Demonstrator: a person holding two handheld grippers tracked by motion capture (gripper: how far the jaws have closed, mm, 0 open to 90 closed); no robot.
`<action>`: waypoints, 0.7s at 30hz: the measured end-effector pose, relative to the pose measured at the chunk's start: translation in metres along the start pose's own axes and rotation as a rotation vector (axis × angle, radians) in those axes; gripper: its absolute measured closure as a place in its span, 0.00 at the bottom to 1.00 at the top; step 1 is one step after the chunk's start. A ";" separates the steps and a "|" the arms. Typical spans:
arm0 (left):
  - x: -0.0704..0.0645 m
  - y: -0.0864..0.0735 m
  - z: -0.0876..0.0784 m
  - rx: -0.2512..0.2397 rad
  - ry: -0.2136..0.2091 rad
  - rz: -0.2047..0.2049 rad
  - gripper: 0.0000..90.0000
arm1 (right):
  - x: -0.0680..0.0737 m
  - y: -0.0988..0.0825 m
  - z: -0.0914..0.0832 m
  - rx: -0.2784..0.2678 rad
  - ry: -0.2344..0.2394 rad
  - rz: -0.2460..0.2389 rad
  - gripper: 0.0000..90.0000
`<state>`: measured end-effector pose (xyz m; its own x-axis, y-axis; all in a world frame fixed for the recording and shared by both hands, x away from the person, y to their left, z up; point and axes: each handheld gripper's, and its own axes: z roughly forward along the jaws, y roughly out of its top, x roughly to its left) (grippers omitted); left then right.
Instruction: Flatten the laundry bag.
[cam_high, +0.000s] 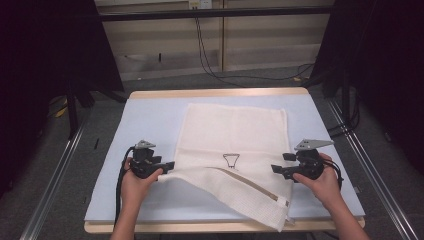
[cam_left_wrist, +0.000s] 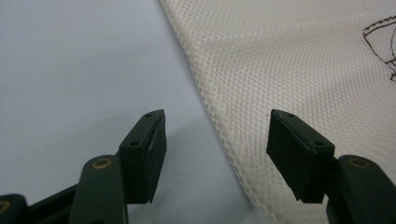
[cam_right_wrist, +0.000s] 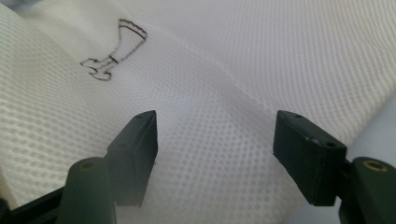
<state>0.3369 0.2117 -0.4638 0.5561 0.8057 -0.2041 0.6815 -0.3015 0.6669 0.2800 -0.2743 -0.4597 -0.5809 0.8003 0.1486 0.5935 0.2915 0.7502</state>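
A cream towel lies on the pale blue table cover, its long axis running from the person's side toward the far edge of the table. Its near left corner is folded over into a diagonal flap that slants down to the right and hangs past the front edge. A small dark embroidered motif sits near the middle. The left gripper lies level at the towel's left edge, pointing right, jaws wide apart with the hem between them, not pinched. The right gripper points left over the right edge, jaws likewise spread above the weave
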 end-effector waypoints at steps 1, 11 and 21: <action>0.000 0.000 0.001 -0.004 -0.002 -0.004 0.43 | -0.001 -0.002 0.000 0.010 -0.011 0.007 0.35; 0.003 0.003 0.012 0.033 0.013 0.018 0.50 | -0.004 -0.014 -0.001 0.046 -0.072 0.009 0.40; -0.001 0.007 0.019 0.052 -0.005 0.012 0.66 | -0.008 -0.024 -0.006 0.061 -0.114 0.051 0.47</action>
<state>0.3500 0.1998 -0.4725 0.5664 0.7996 -0.1996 0.6985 -0.3373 0.6311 0.2664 -0.2907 -0.4751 -0.4844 0.8681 0.1085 0.6552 0.2778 0.7026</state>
